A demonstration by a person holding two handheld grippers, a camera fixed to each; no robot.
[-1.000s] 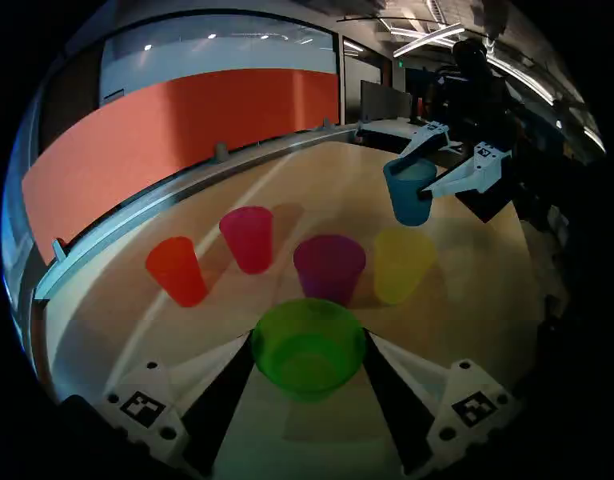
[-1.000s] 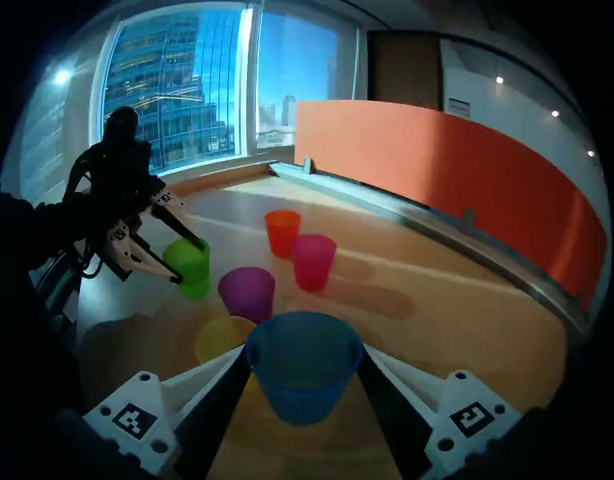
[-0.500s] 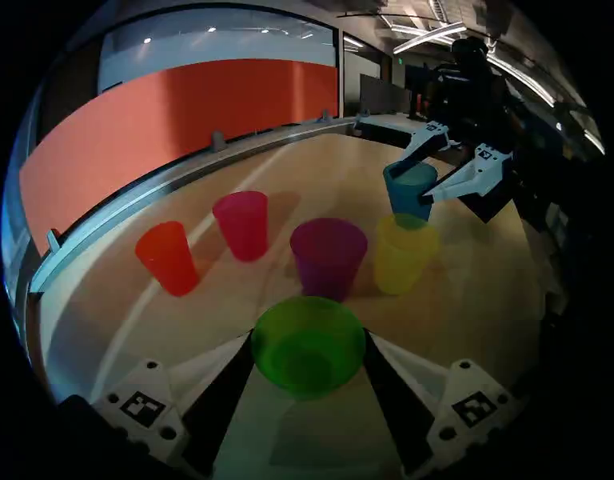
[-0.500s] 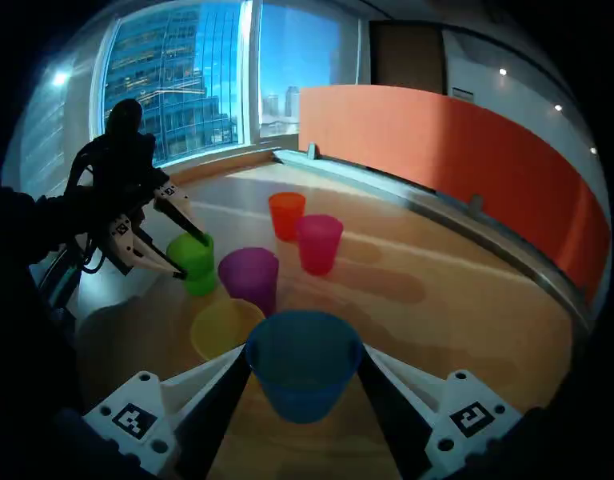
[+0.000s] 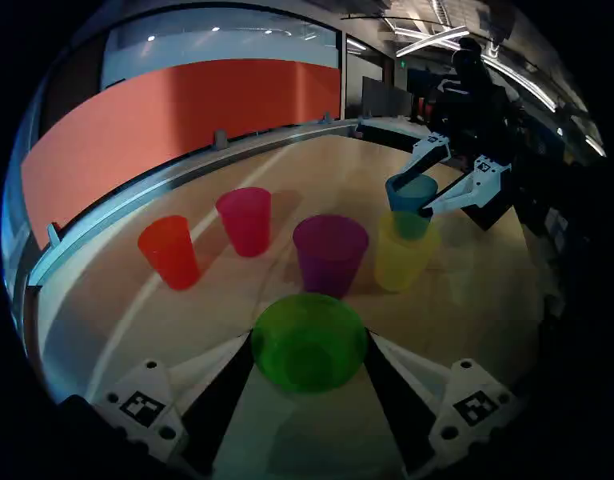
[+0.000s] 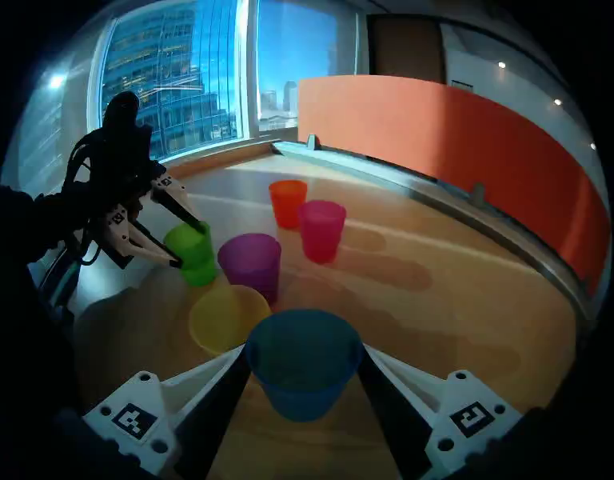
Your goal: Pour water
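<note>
Left gripper (image 5: 308,340): both fingers pinch the green cup (image 5: 308,356) at its sides, just under the rim. Cup mouth faces the camera, near centre of the left gripper view. Contents cannot be made out.

Right gripper (image 6: 303,360): both fingers press on the blue cup (image 6: 303,380), one on each side below the rim. Cup upright, mouth open to the camera. Whether it carries water cannot be told.

Table (image 6: 467,320): light wood, carrying four upright cups. In the left gripper view they run left to right beyond the green cup:
- orange cup (image 5: 169,250), far left
- pink cup (image 5: 245,220), a little farther back
- purple cup (image 5: 331,252), directly beyond the green cup
- yellow cup (image 5: 399,260), just beside the purple cup on its right

In that view the blue cup sits at the yellow cup's far rim, and its base shows greenish through the yellow wall. Inside the mouth or just behind it: cannot tell.

In the right gripper view the yellow cup stands just beyond the blue cup, to its left, with its near edge hidden by the blue rim. The purple cup is behind the yellow one. The green cup is left of the purple cup, near it, low by the table. A dark sleeve (image 6: 35,224) extends from the left edge.

Background: orange wall panel (image 5: 187,112) along the table's far side.
</note>
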